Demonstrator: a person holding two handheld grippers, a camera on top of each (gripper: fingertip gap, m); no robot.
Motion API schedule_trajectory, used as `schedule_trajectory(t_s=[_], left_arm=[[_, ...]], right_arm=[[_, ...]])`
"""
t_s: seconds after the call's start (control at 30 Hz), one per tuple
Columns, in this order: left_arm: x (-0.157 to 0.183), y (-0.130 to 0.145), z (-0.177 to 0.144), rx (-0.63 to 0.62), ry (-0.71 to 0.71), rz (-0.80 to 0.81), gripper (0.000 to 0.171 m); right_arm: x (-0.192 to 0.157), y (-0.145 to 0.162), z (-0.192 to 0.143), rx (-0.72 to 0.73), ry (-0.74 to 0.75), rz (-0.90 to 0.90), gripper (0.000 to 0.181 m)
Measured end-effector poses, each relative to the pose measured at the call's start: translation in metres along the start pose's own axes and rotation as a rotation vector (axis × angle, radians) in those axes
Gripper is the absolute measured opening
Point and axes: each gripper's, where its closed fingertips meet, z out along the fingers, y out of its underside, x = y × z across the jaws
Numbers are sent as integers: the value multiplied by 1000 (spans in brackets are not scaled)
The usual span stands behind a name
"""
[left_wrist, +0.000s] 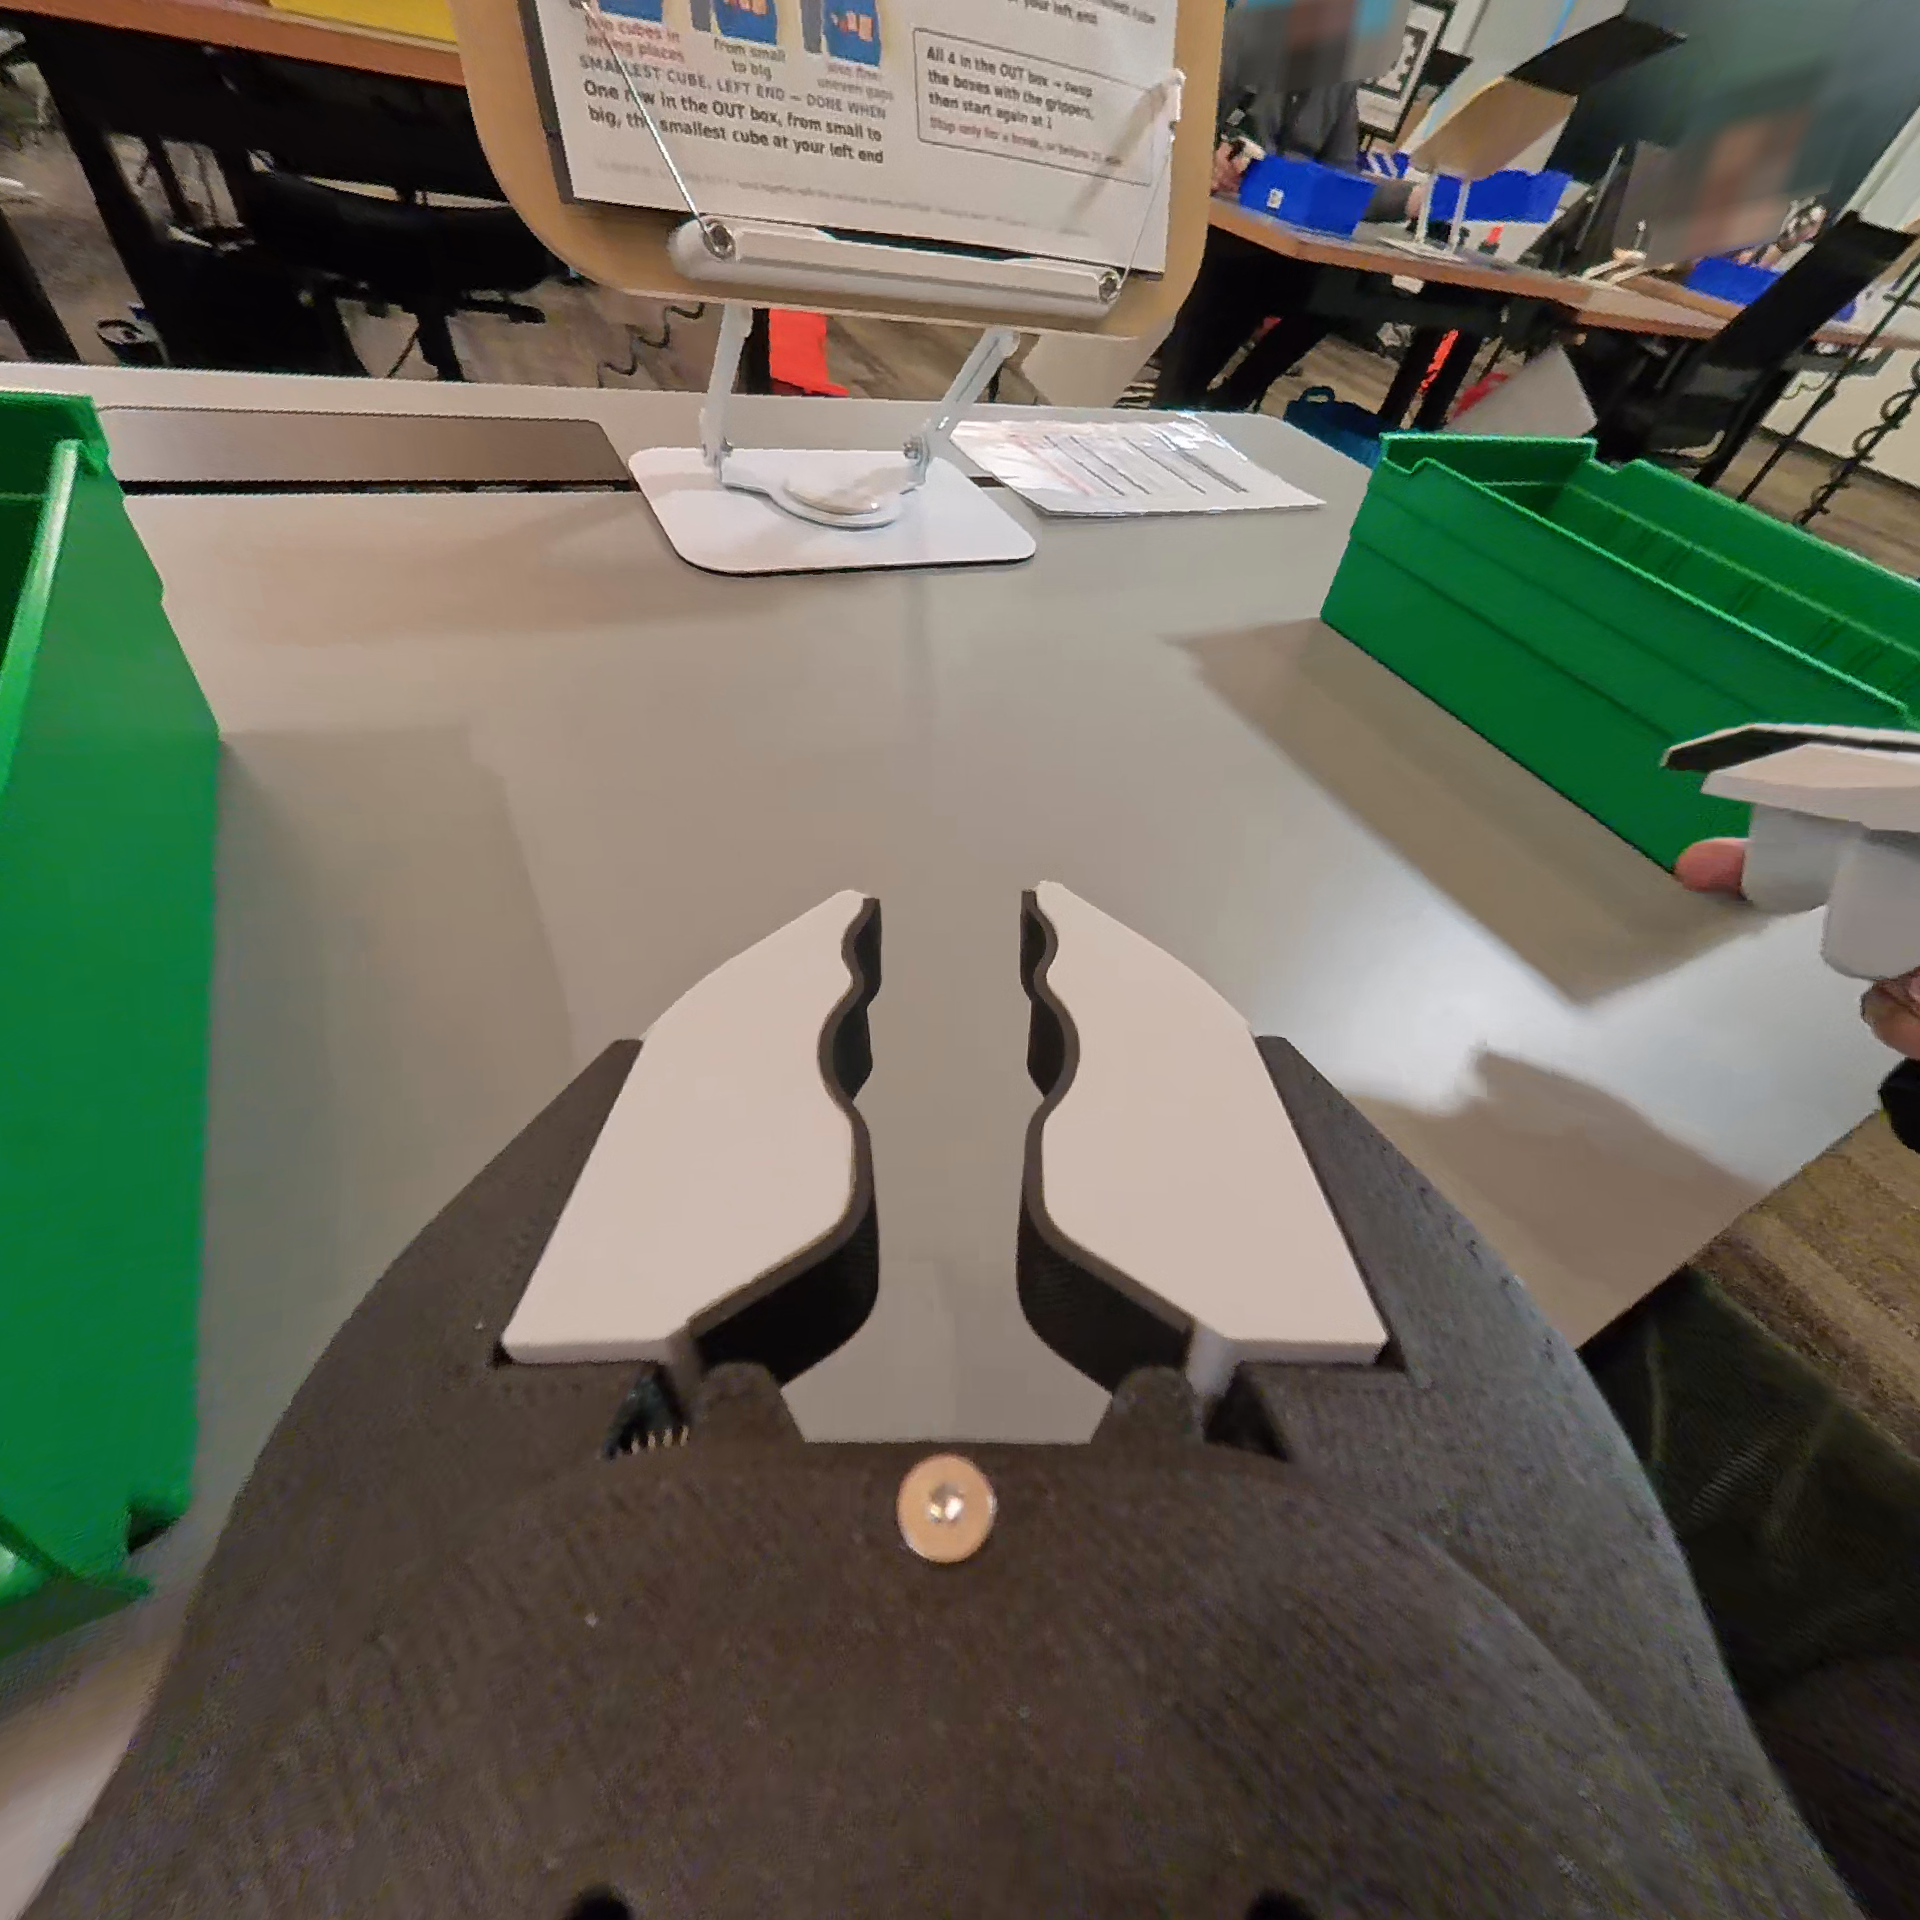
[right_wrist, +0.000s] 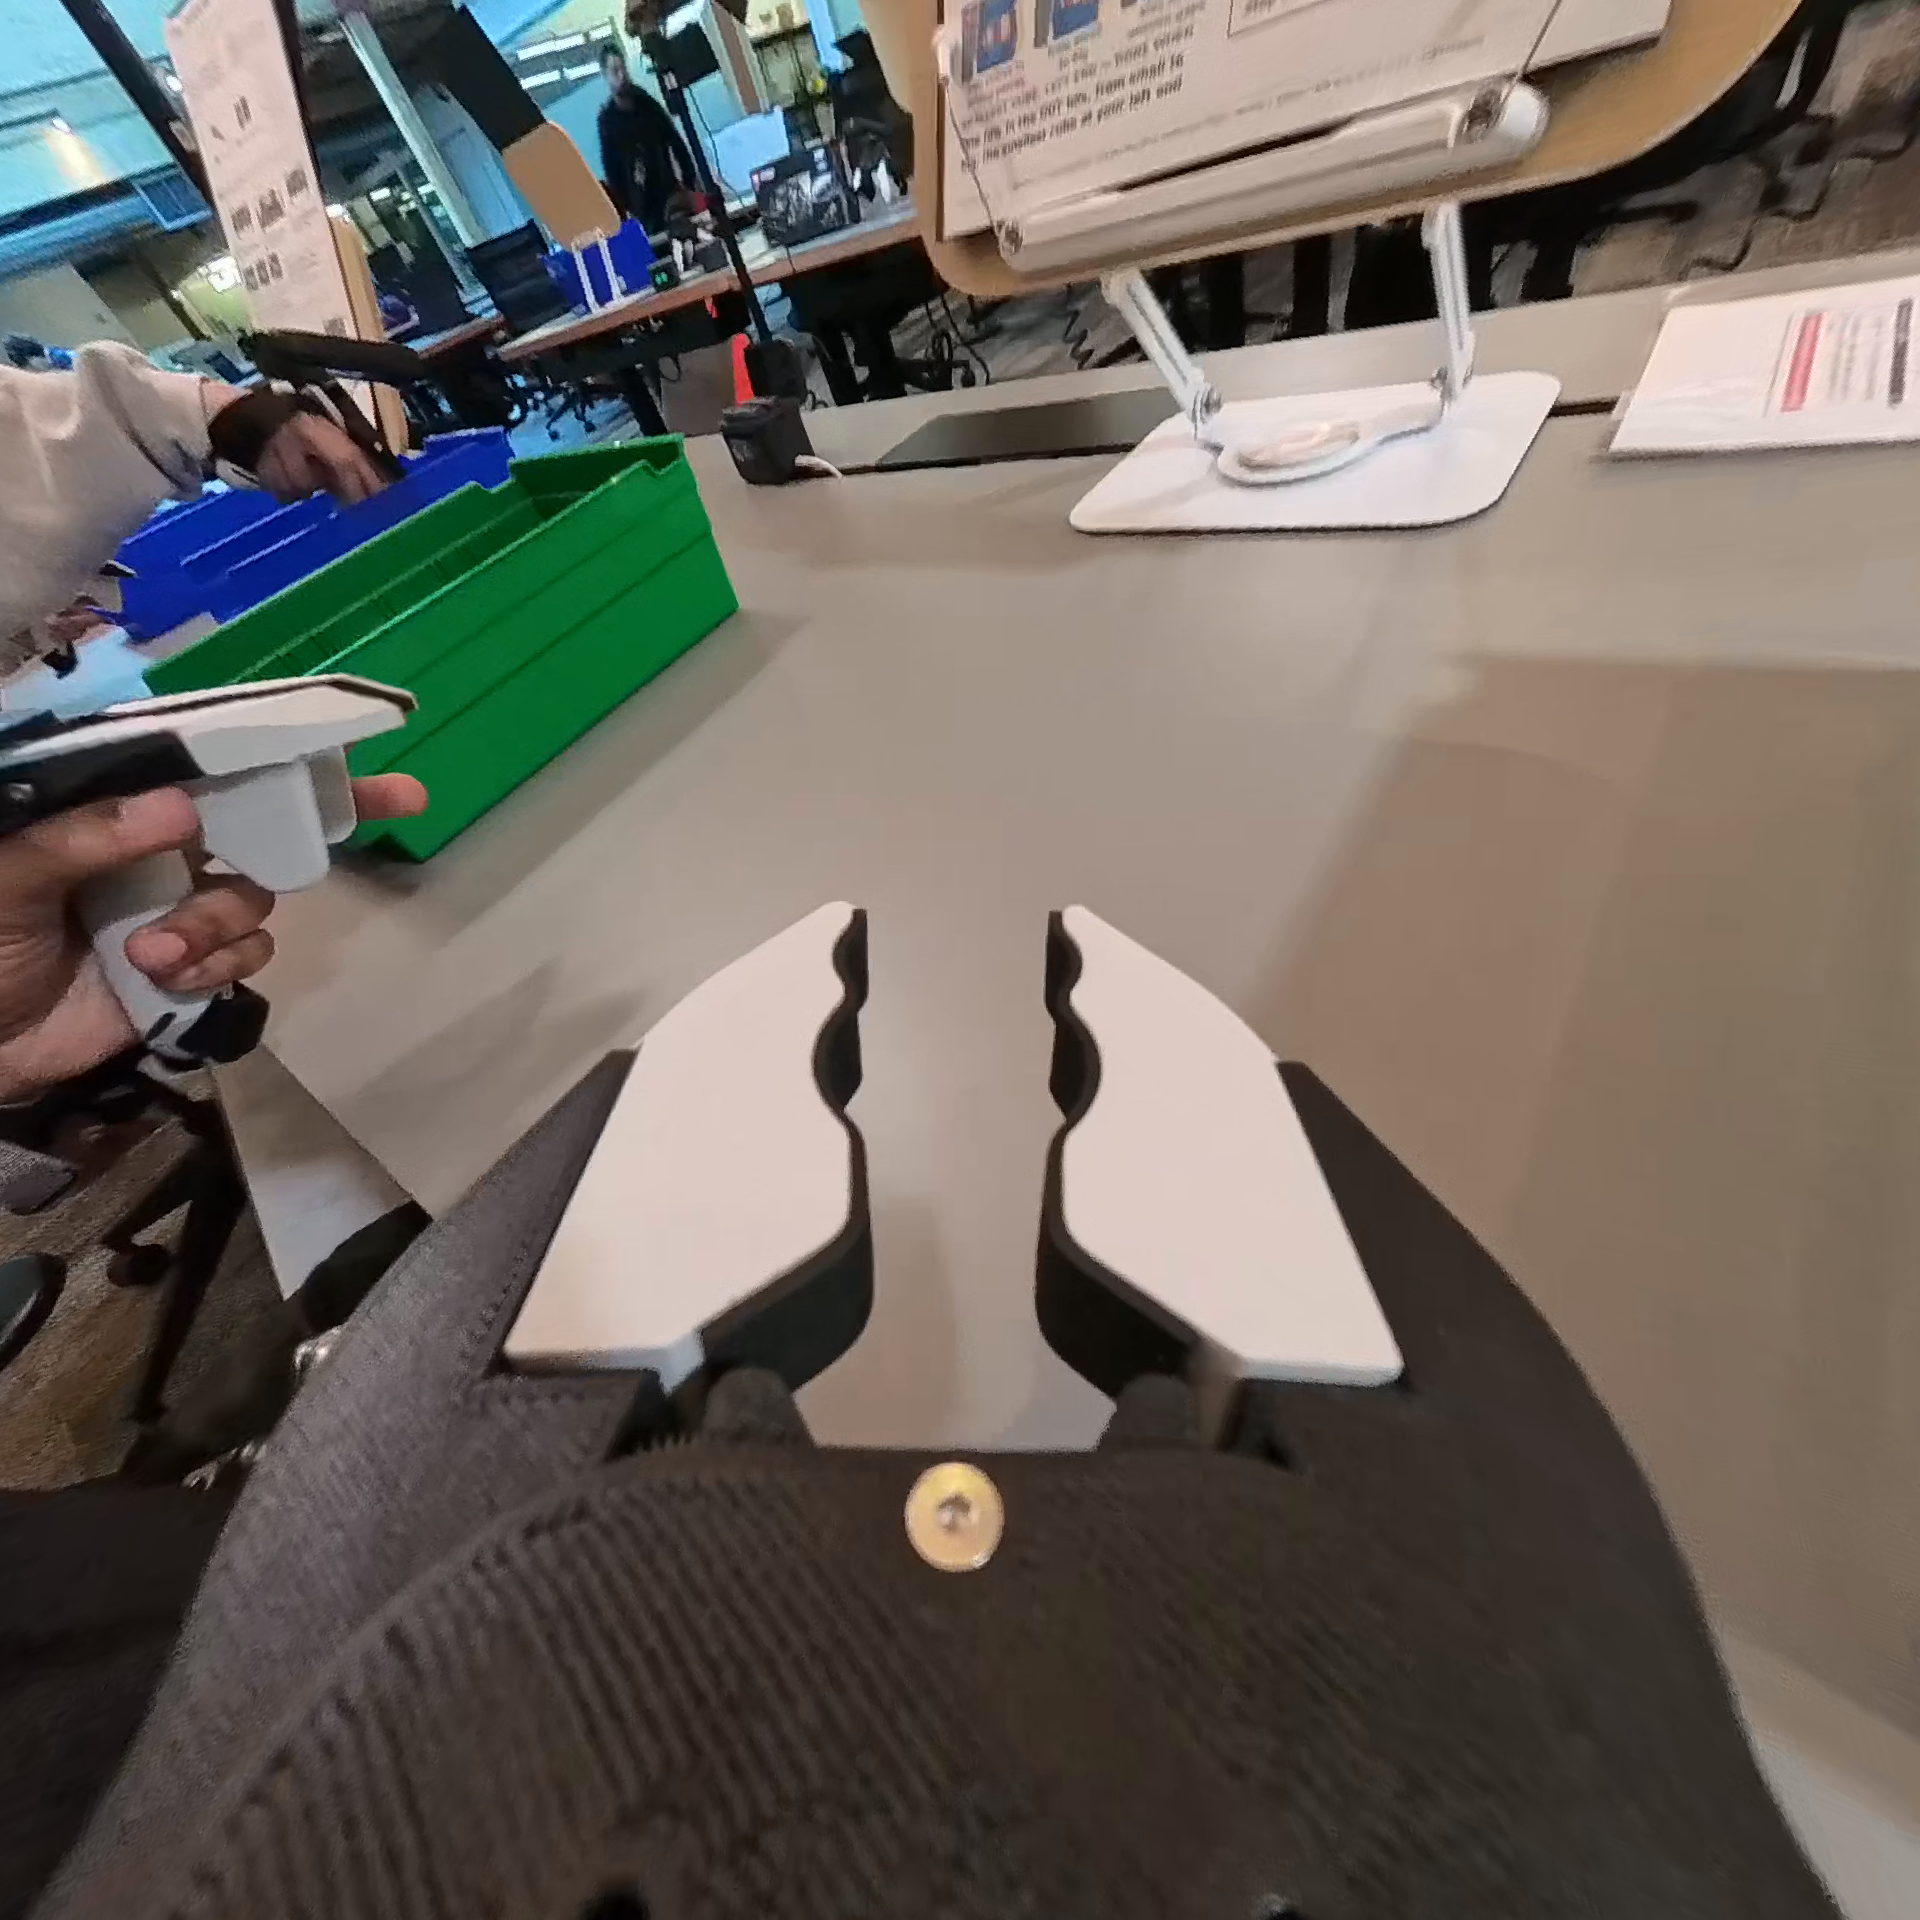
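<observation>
The left gripper (left_wrist: 951, 914) hovers over the bare grey surface (left_wrist: 727, 727), jaws apart and empty, a green bin (left_wrist: 94, 935) just left of it. The right gripper (right_wrist: 956, 930) hovers likewise, jaws apart and empty. Another green bin (left_wrist: 1621, 623) sits far right; a stand (left_wrist: 831, 520) sits at the far edge.

Two grippers over a table, a bin to either side, a stand at the far edge.

The left gripper (left_wrist: 951, 914) hangs above the table (left_wrist: 935, 707), nothing between its parted fingers; the right gripper (right_wrist: 956, 930) likewise. One bin (left_wrist: 104, 935) stands to the left, another bin (left_wrist: 1579, 613) to the right. A stand (left_wrist: 842, 509) with a sheet sits centred at the back, a paper (left_wrist: 1132, 468) lying just right of its base.
</observation>
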Motion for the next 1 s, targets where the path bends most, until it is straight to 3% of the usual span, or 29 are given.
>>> schedule_trajectory(t_s=[0.1, 0.2, 0.3, 0.4, 0.67, 0.8, 1.0], left_arm=[[4, 0, 5, -6, 8, 6, 26], [22, -8, 12, -6, 104, -63, 23], [33, -14, 22, -14, 143, -58, 23], [36, -18, 31, -13, 143, -30, 28], [32, -6, 31, -42, 154, -46, 33], [31, -4, 31, -50, 164, -46, 33], [30, 9, 33, -87, 176, -24, 33]], right_arm=[[2, -13, -2, 86, 52, -31, 33], [4, -30, -10, 174, 122, -86, 29], [-5, -43, -13, 245, 104, -83, 32], [-17, -40, -7, 221, 40, -97, 21], [-36, -35, 12, 174, -66, -22, 29], [-46, -29, 33, 128, -85, -77, 16], [-51, -24, 58, 103, -18, -120, 36]])
